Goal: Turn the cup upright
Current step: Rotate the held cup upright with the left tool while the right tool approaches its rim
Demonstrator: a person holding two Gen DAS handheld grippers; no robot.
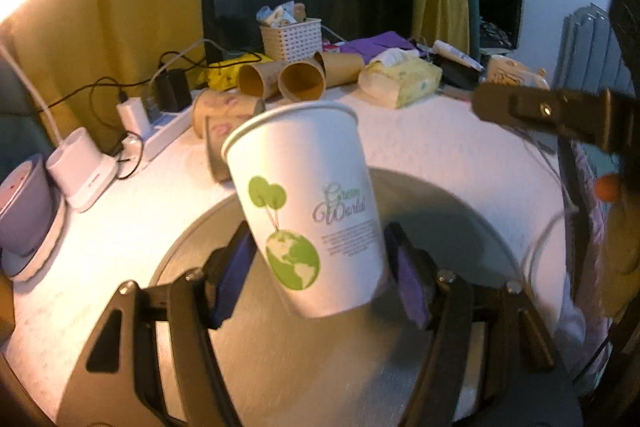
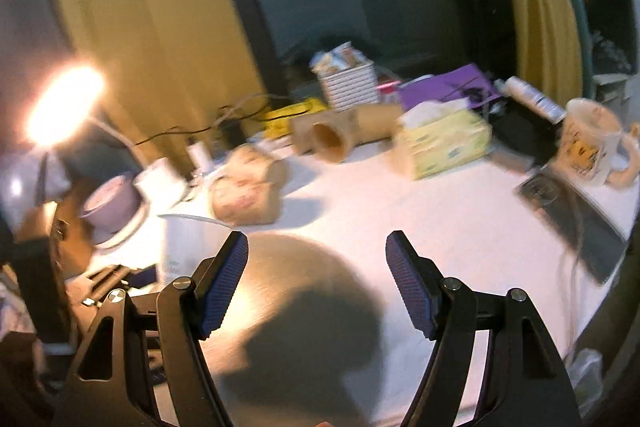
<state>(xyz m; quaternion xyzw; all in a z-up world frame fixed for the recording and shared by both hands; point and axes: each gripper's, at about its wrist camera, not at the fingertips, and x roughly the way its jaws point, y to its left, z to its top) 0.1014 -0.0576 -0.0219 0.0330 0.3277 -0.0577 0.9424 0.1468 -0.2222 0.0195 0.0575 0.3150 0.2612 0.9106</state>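
A white paper cup (image 1: 308,211) with a green globe print and "Green World" lettering is mouth up, tilted a little to the left. My left gripper (image 1: 318,259) is shut on its lower half and holds it over a round metal tray (image 1: 440,211). The cup also shows in the right wrist view (image 2: 188,247), at the left behind one finger. My right gripper (image 2: 316,267) is open and empty above the tray (image 2: 288,307). Part of the right gripper shows at the right edge of the left wrist view (image 1: 552,111).
Several brown paper cups (image 1: 280,79) lie on their sides at the back of the white table (image 1: 440,139). A tissue pack (image 1: 400,79), a white basket (image 1: 292,39), a power strip (image 1: 160,131), a lamp base (image 1: 80,167) and a mug (image 2: 592,143) stand around.
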